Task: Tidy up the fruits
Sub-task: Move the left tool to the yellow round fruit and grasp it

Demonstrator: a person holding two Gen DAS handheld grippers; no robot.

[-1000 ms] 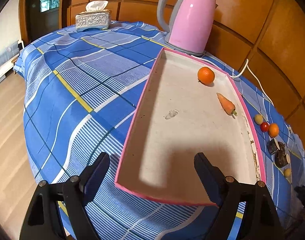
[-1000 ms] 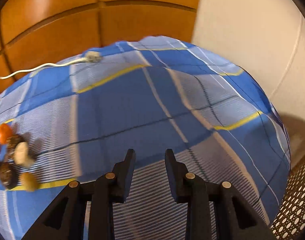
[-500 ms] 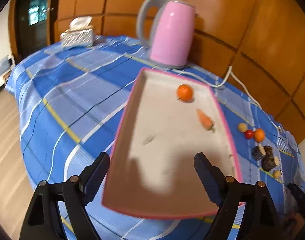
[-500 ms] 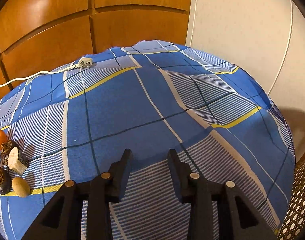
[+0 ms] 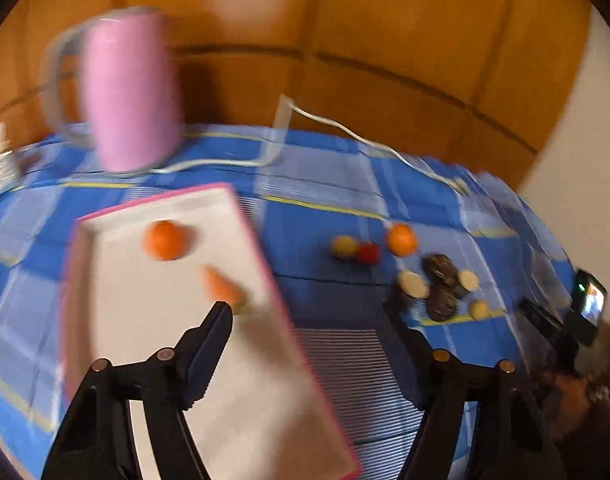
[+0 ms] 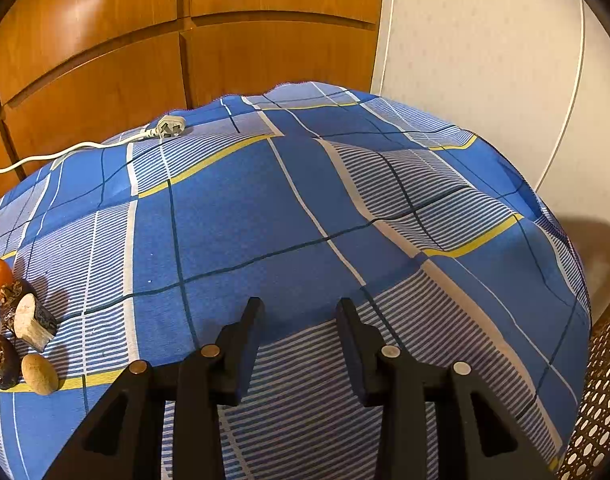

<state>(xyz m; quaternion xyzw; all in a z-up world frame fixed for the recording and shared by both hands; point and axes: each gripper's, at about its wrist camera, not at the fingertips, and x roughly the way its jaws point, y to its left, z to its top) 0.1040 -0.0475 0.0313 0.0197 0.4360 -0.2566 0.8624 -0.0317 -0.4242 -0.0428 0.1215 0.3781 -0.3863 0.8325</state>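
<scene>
Loose fruit lies on the table (image 6: 245, 220), which is covered by a blue checked cloth, well to the right of the pink-rimmed tray (image 5: 153, 320). The cluster comprises a small yellow fruit (image 5: 344, 246) touching a red one (image 5: 368, 253), a small orange (image 5: 402, 239) just beside them, and nearer the camera several dark, rough pieces (image 5: 439, 268) with pale cut faces; these cannot be identified with certainty. Inside the tray sit an orange (image 5: 163, 240) towards its far end and a carrot (image 5: 221, 288) against its right rim. A pink kettle (image 5: 131, 96) stands beyond the tray's far end, its white cord (image 5: 361, 140) trailing along the table edge behind the fruit.

Assessment: sorting is partly done, two items in the tray and the cluster outstanding. The step in hand appears to be a reach by the left hand-held gripper (image 5: 309, 316) from over the tray towards the cluster. The view is motion-blurred. The next move calls for centring on one piece and descending cleanly, without scattering its neighbours.

The left hand-held gripper is moderately wide, its jaws having just been closing, with nothing between them. The right hand-held gripper (image 6: 299, 332) hangs over bare cloth to the right of the cluster, jaws narrowly apart, holding and touching nothing.
</scene>
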